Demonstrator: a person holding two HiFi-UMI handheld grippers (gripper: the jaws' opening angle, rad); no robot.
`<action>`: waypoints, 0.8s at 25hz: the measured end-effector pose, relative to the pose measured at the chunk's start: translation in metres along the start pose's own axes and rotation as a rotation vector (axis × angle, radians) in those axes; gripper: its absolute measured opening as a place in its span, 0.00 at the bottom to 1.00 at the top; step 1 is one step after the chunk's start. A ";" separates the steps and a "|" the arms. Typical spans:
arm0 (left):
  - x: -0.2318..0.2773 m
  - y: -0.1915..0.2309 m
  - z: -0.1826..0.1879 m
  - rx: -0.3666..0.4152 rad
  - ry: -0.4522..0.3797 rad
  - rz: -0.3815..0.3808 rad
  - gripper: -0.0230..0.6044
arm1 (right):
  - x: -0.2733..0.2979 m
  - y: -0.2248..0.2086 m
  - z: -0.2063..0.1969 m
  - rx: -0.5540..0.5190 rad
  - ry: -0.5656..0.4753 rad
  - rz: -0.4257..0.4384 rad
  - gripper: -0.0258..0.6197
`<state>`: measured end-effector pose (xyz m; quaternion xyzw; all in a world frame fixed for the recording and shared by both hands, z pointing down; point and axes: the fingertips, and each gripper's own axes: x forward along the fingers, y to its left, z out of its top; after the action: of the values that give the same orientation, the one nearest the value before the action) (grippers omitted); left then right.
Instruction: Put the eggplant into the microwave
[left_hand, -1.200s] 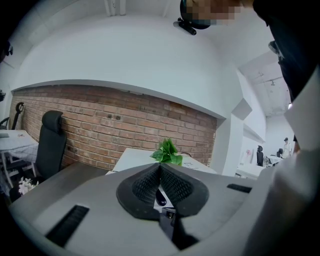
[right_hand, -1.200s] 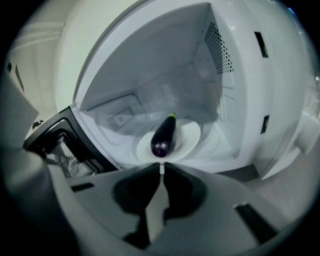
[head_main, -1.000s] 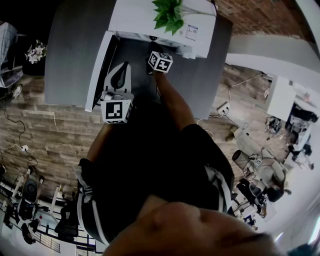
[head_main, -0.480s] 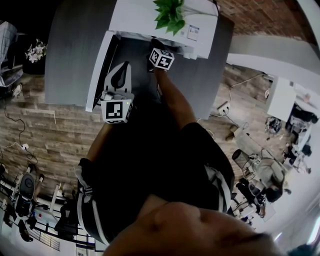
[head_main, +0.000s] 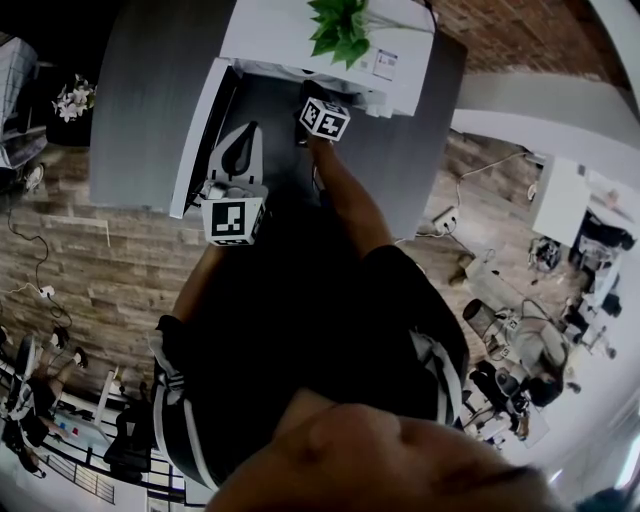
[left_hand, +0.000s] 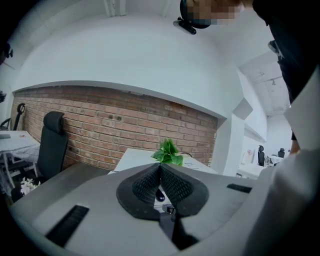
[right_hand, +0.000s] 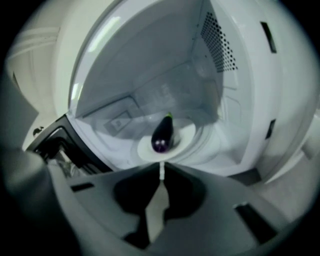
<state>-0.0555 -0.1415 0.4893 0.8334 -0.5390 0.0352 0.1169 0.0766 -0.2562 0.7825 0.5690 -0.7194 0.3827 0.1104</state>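
Note:
A dark purple eggplant (right_hand: 163, 134) lies on the white turntable plate (right_hand: 189, 131) inside the open white microwave (right_hand: 150, 60). My right gripper (right_hand: 161, 172) is shut and empty, just in front of the plate and short of the eggplant. In the head view its marker cube (head_main: 323, 118) sits at the microwave's mouth (head_main: 300, 75). The left gripper (left_hand: 160, 166) is shut with nothing in it, held back over the grey counter (head_main: 150, 100) beside the open door (head_main: 195, 140).
A green potted plant (head_main: 338, 28) stands on top of the microwave and also shows in the left gripper view (left_hand: 168, 152). A brick wall (left_hand: 100, 130) and a black office chair (left_hand: 52, 142) lie behind. The person's dark torso (head_main: 300, 340) fills the lower head view.
The right gripper's marker cube has edged slightly toward the microwave. The left gripper has stayed where it was.

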 end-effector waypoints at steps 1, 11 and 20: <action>-0.002 -0.001 0.001 0.004 -0.007 -0.001 0.10 | -0.003 0.000 0.000 0.009 -0.001 0.002 0.12; -0.025 -0.014 0.012 0.007 -0.054 -0.007 0.10 | -0.048 0.001 -0.006 0.055 -0.018 0.011 0.11; -0.047 -0.029 0.008 0.013 -0.063 -0.024 0.10 | -0.111 0.010 0.002 0.046 -0.078 0.018 0.11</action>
<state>-0.0494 -0.0904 0.4688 0.8412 -0.5322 0.0111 0.0950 0.1049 -0.1754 0.7111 0.5793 -0.7194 0.3776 0.0656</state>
